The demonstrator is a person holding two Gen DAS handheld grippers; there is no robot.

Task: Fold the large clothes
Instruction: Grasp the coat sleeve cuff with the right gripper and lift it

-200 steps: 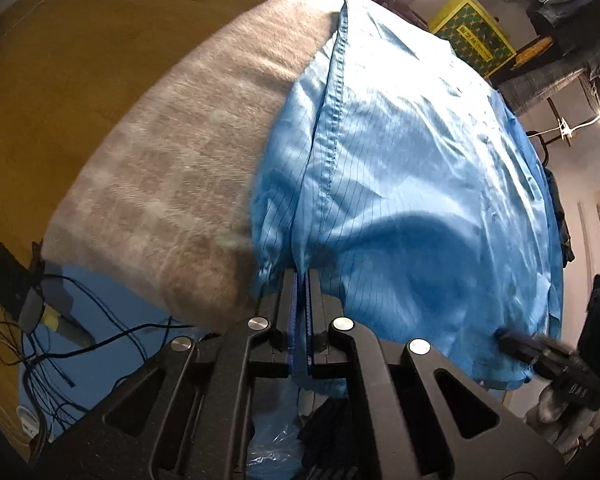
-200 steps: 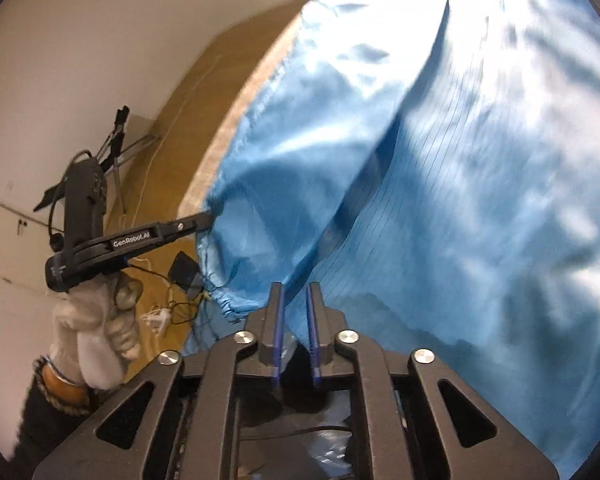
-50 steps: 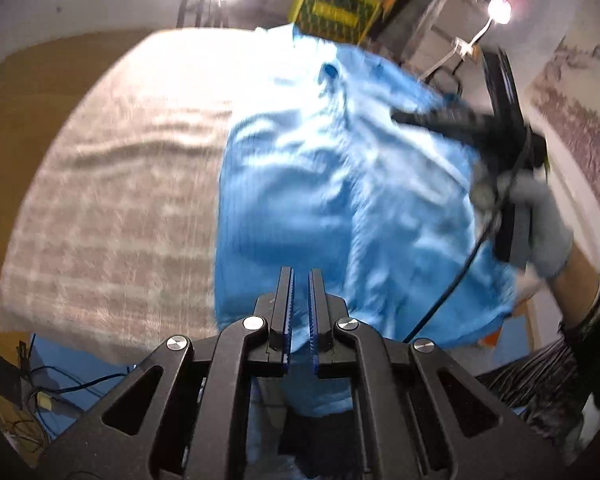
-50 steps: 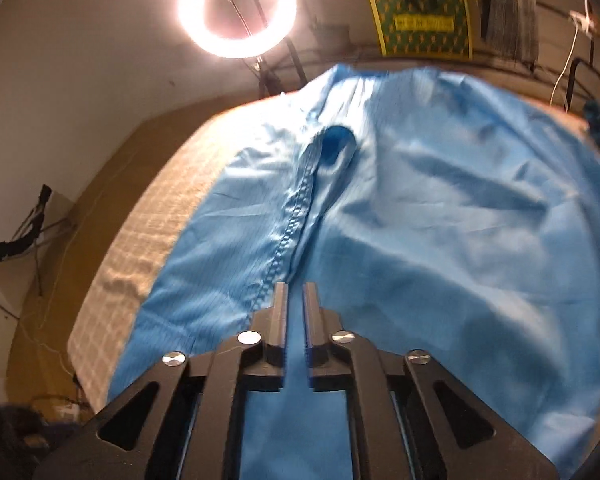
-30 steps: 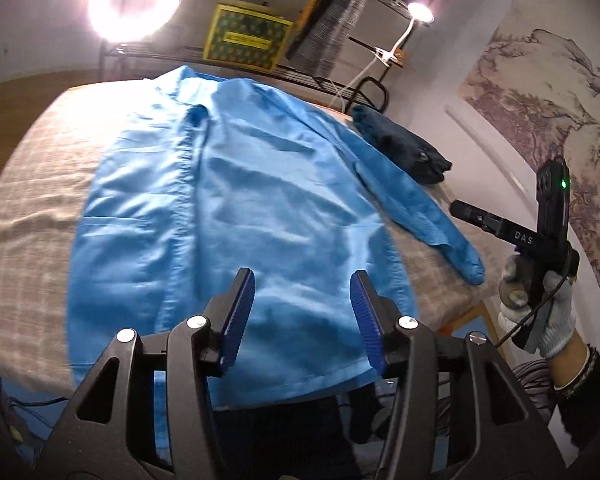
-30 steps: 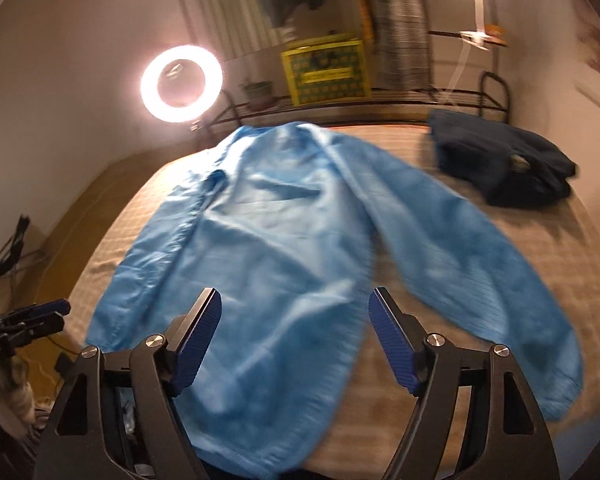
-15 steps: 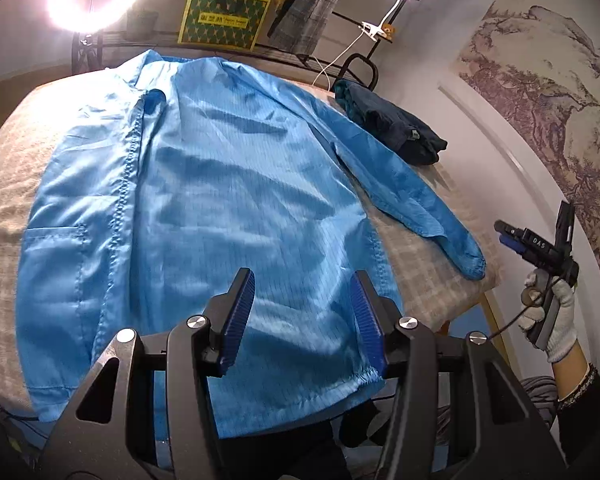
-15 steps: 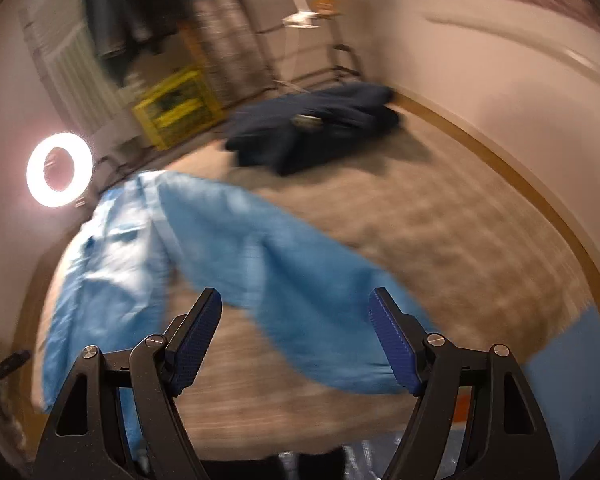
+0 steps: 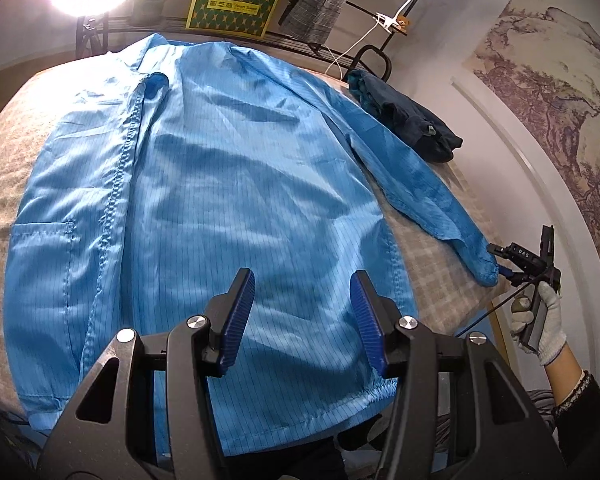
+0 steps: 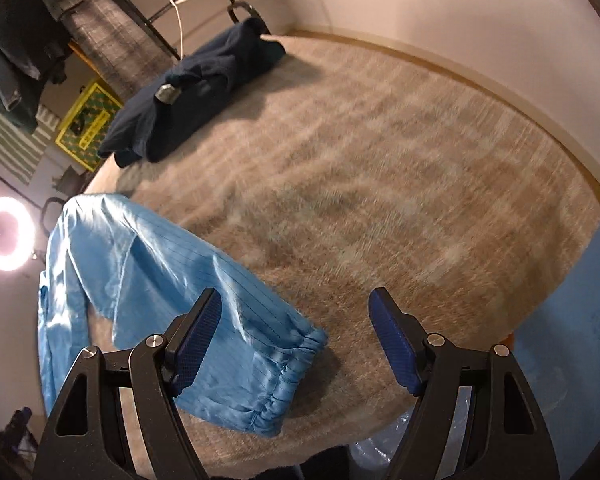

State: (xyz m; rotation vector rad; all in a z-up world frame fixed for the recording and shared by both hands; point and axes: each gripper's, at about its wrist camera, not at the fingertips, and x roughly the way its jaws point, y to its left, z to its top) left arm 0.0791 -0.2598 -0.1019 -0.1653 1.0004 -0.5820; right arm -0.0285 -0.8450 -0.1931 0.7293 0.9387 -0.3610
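The blue jacket [image 9: 203, 200] lies spread flat, front up, on the checked bed cover [image 10: 380, 168], and I judge it thin, light and slick: it will slide and billow instead of holding a crease, so I want to pinch it at firm spots, the elastic cuff or the gathered hem. Its right sleeve [image 10: 179, 292] runs out to the bed's edge. The sleeve's cuff [image 10: 283, 372] sits between my right gripper [image 10: 295, 336] jaws, nearer the left-hand jaw, with part of the sleeve passing under that finger; whether a pad touches cloth I cannot tell from here. Those jaws stand wide apart, holding nothing. My left gripper [image 9: 306, 316] hangs over the jacket's lower body, jaws about half spread and empty, the hem just below them towards me. A dark folded garment [image 10: 195, 84] rests well beyond the sleeve.
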